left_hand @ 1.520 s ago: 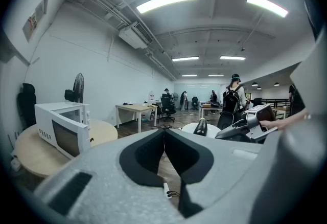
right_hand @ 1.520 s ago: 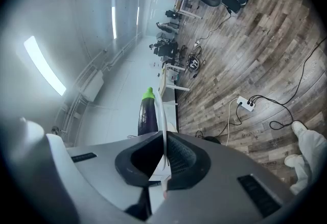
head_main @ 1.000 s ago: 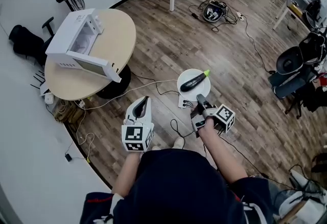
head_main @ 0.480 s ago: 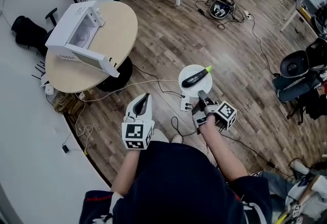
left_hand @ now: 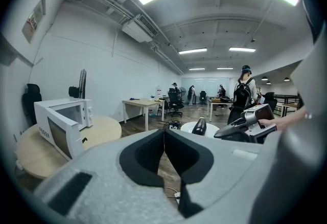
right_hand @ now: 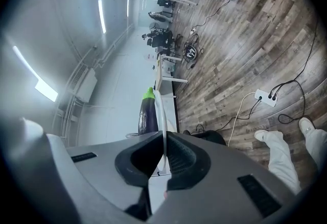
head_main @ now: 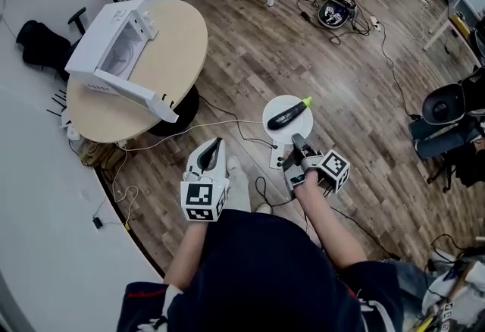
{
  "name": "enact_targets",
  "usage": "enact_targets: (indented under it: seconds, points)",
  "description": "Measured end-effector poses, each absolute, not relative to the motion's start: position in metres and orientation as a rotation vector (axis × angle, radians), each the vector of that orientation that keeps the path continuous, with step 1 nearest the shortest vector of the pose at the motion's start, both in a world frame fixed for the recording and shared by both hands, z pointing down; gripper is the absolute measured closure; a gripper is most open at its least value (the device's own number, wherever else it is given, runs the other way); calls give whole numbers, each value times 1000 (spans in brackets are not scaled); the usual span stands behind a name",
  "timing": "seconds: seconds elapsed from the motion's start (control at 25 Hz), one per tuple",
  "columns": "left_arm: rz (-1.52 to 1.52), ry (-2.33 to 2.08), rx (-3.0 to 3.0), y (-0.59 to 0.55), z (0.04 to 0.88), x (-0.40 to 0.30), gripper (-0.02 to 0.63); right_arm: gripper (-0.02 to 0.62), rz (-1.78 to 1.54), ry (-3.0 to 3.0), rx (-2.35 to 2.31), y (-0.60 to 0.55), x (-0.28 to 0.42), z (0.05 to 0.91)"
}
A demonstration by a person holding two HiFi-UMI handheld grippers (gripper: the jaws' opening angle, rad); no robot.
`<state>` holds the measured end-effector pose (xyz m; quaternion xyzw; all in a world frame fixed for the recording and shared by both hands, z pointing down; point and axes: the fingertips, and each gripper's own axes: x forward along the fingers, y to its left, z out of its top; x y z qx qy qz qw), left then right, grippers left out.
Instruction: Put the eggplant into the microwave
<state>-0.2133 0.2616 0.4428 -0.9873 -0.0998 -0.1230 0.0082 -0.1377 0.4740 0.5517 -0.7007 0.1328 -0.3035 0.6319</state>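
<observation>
Eggplant (head_main: 289,113) on plate (head_main: 274,106), over wood floor (head_main: 341,73).

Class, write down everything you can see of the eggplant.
The eggplant is dark purple, glossy and elongated, with a bright green stem end pointing away from the person. It lies flat across a round white plate, touching only that plate. The right gripper clamps the plate's near rim and holds it above the wood floor; no jaw touches the eggplant.

eggplant (head_main: 286,116): on plate (head_main: 298,130) | right tongs (head_main: 295,140): at plate rim | microwave (head_main: 114,50): door open, on round table (head_main: 173,41)
</observation>
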Motion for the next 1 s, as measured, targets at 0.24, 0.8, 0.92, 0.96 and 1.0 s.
enact_targets:
  seconds: [0.24,0.8,0.92,0.96,1.0]
  points:
    - [-369,-337,-3094,241,441,-148,589,575,-704,305,-1624,448,-83,550]
    - [-396,-350,-3108,163,432,-15,589,575,-725,349,-1626,354,56,536]
    - [-397,-356,-3115,144,432,7,588,575,-749,352,-1631,328,79,535]
    - [-396,-359,-3116,138,432,14,589,575,-752,358,-1630,319,87,535]
    - [-393,-362,-3119,132,432,21,588,575,-753,364,-1630,310,94,534]
